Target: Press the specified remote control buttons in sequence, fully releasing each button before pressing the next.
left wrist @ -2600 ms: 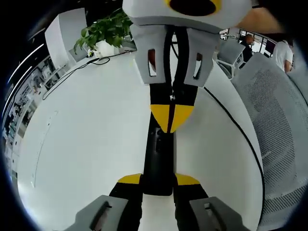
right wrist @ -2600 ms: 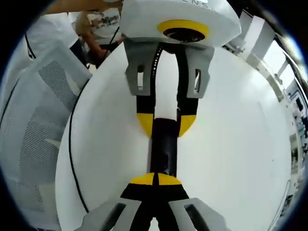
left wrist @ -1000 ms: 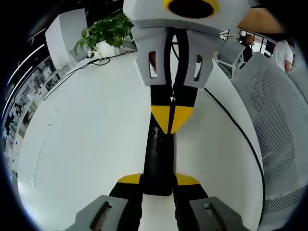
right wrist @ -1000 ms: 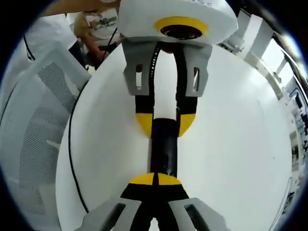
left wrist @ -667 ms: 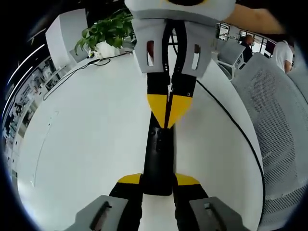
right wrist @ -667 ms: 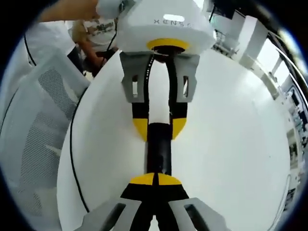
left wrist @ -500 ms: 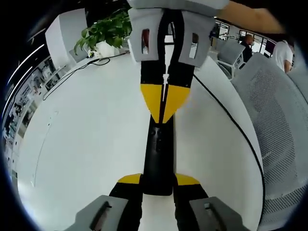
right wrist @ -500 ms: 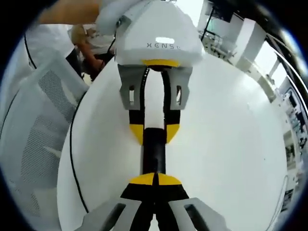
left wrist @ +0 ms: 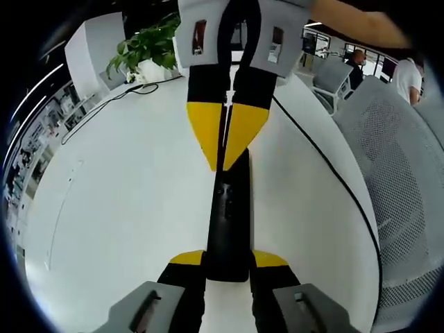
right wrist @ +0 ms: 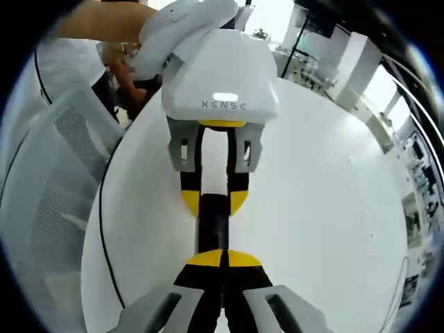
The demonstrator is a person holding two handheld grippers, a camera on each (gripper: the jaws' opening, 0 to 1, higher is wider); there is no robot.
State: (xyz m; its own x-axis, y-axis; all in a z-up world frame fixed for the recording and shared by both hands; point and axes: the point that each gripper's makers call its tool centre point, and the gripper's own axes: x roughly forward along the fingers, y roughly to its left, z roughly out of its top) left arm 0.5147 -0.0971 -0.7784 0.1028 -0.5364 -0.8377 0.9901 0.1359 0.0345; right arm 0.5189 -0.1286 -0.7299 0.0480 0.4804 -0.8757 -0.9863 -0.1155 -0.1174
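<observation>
Spreading beneath both pairs of jaws, a white round table (left wrist: 125, 201) is seen, its edge traced by a thin black cable (left wrist: 333, 173) to the right of the left gripper's jaws. Beyond that cable, well to the right of those jaws, a grey mesh chair (left wrist: 402, 173) is placed beside the table; in the right gripper view the same kind of mesh chair (right wrist: 48, 201) lies to the left of the jaws. Far ahead of the left gripper's jaws and to their left, a leafy green plant (left wrist: 149, 45) is set at the table's far edge.

The left gripper (left wrist: 229, 259) is clenched on the near end of a black remote control (left wrist: 227, 215), which is held between its yellow-tipped jaws and runs straight ahead of them. In the right gripper view that gripper (right wrist: 210, 201) is seen from the front, with the remote control (right wrist: 211, 232) gripped between its tips.

The right gripper (right wrist: 223, 258) has its jaws pressed together with the yellow tips touching and nothing gripped between them. In the left gripper view it (left wrist: 223, 166) points down at the far half of the remote control; whether its tip touches the buttons cannot be told.

A person's bare forearm (left wrist: 354, 24) is seen behind the right gripper.
</observation>
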